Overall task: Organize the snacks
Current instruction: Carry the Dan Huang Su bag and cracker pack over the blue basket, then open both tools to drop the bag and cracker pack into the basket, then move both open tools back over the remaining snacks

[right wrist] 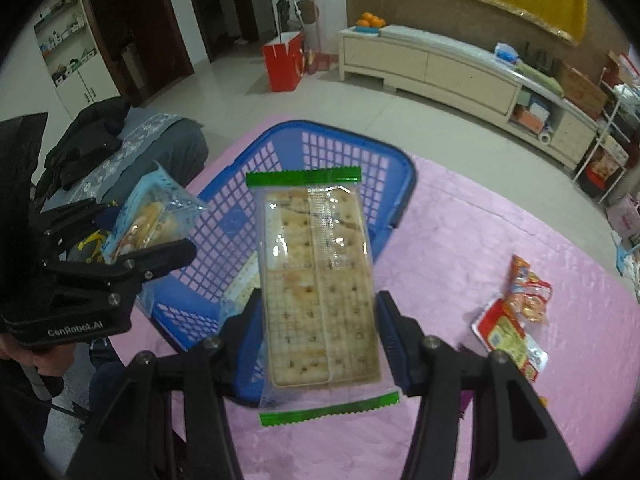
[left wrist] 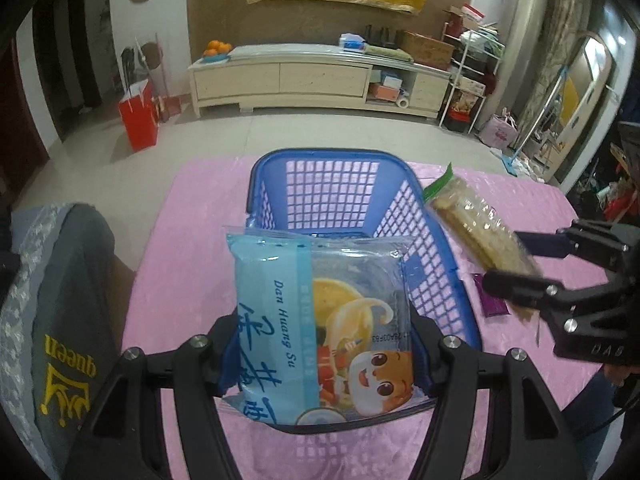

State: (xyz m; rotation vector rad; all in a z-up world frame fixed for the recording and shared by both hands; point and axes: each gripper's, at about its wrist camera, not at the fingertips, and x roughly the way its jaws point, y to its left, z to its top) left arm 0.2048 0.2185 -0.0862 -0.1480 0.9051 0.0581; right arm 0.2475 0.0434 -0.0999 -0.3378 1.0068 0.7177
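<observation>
My left gripper is shut on a light-blue snack packet with a cartoon face, held over the near side of the blue mesh basket. The right gripper is shut on a clear cracker pack with green sealed ends, held over the basket's near rim. In the left wrist view the right gripper and its cracker pack hang just right of the basket. From the right wrist, the left gripper with the blue packet is at the basket's left side.
The basket stands on a pink tablecloth; a pale packet lies inside it. Two red snack packets lie at the right. A purple wrapper lies right of the basket. A grey "queen" cushion borders the table's left.
</observation>
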